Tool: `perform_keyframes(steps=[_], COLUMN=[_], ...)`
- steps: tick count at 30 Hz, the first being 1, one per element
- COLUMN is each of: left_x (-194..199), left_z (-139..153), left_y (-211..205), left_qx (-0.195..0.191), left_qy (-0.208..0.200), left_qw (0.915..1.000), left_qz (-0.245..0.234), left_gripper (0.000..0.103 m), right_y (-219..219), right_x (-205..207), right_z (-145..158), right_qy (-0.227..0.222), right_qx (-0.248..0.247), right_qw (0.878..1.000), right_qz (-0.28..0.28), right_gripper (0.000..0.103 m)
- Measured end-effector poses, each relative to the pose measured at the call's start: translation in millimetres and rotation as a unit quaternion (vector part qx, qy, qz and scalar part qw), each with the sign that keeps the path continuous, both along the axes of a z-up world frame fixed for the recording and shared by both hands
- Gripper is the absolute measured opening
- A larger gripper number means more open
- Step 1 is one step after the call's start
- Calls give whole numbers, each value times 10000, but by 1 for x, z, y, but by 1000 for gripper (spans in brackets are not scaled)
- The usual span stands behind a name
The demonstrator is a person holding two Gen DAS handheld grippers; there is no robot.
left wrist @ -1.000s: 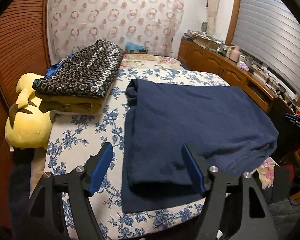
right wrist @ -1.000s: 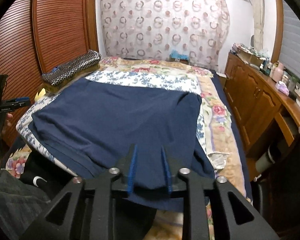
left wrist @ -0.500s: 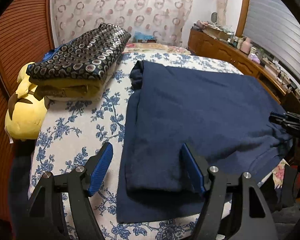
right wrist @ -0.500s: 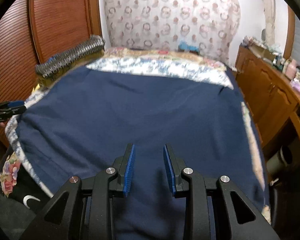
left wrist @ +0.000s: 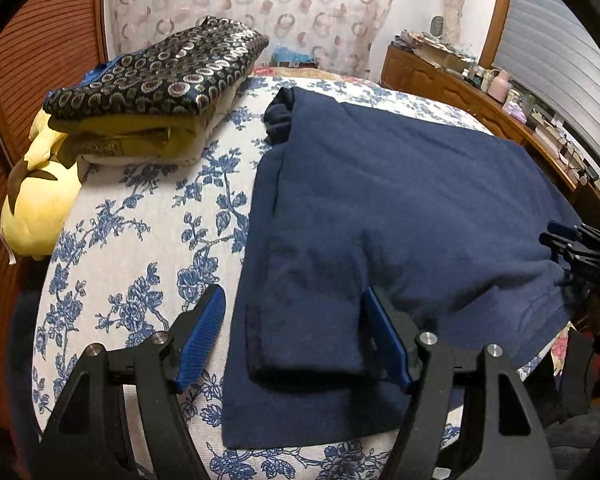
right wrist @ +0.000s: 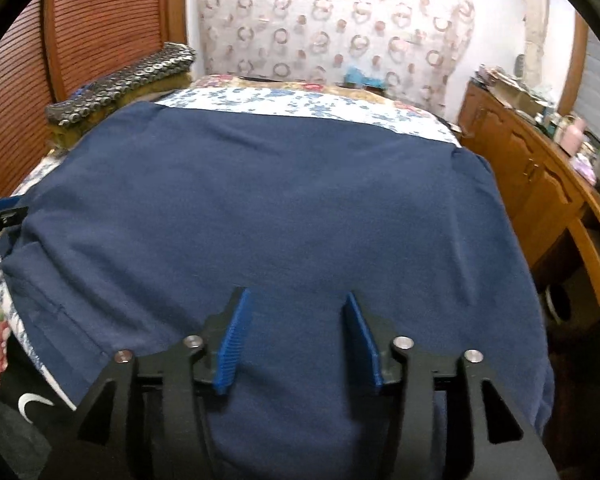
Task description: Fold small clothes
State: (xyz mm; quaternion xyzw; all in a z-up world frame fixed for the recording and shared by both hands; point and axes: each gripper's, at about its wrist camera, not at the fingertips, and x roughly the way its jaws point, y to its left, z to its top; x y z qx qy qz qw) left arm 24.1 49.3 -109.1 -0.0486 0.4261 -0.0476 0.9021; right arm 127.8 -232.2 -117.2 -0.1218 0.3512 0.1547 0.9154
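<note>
A navy blue garment (left wrist: 400, 200) lies spread on the bed, its left side folded inward with a sleeve lying on top. My left gripper (left wrist: 294, 296) hovers open over the near left corner, its blue pads (left wrist: 204, 332) apart on either side of the folded sleeve and not pressing it. In the right wrist view the garment (right wrist: 280, 200) fills the bed. My right gripper (right wrist: 296, 296) is low over the near edge with its jaws opening. Cloth lies beneath them, and nothing is pinched. Each gripper shows at the edge of the other's view: right gripper (left wrist: 572, 240), left gripper (right wrist: 0, 212).
A stack of folded fabrics (left wrist: 160, 76) topped by a dark ring-patterned cloth sits at the bed's far left, beside a yellow plush toy (left wrist: 40, 208). The blue floral bed cover (left wrist: 140, 240) is bare left of the garment. A cluttered wooden dresser (right wrist: 540, 184) runs along the right.
My right gripper moved forward and down over the garment, and its jaws widened. My left gripper sank closer to the near left corner, still open.
</note>
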Motion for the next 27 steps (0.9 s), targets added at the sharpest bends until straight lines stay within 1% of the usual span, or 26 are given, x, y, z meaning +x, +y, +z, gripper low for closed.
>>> perform_keyframes(steps=[2, 5, 9, 11, 14, 18, 19, 21, 23, 25, 26, 27], left_x=[-1, -3, -9, -12, -16, -19, -18, -17, -15, -14, -13, -13], left_z=[0, 0, -1, -1, 0, 0, 1, 1, 0, 0, 1, 2], left_y=[-1, 0, -1, 0, 5, 6, 6, 6, 8, 9, 10, 10], left_qx=[18, 4, 66, 86, -95, -198, -201, -284, -331, -499, -537, -577], left_qy=[-18, -29, -58, -69, -58, -50, -44, -46, -35, -6, -9, -25], left_qw=[10000, 10000, 10000, 9999, 9999, 9998, 9998, 9995, 9994, 9985, 9982, 9978], left_qz=[-6, 1, -33, -38, -45, -73, -77, -103, -136, -231, -271, -323], left_gripper=[73, 73, 72, 63, 56, 55, 53, 45, 28, 17, 11, 10], right_y=[0, 2, 7, 5, -1, -1, -1, -2, -2, -3, -4, -4], right_x=[2, 9, 3, 2, 2, 5, 5, 5, 5, 6, 5, 5], right_z=[1, 5, 6, 4, 4, 4, 3, 3, 4, 5, 5, 5], right_qy=[87, 231, 13, -31, 47, 60, 56, 69, 91, 114, 116, 114], right_qx=[-26, 54, -91, -55, 47, 13, 10, 15, 2, 15, 14, 16], right_qw=[9999, 9997, 9999, 9998, 9998, 9996, 9995, 9994, 9993, 9992, 9993, 9993], right_qz=[-143, -96, 131, 179, 211, 289, 317, 340, 366, 370, 369, 364], right_gripper=[67, 68, 68, 68, 68, 68, 69, 69, 69, 69, 69, 69])
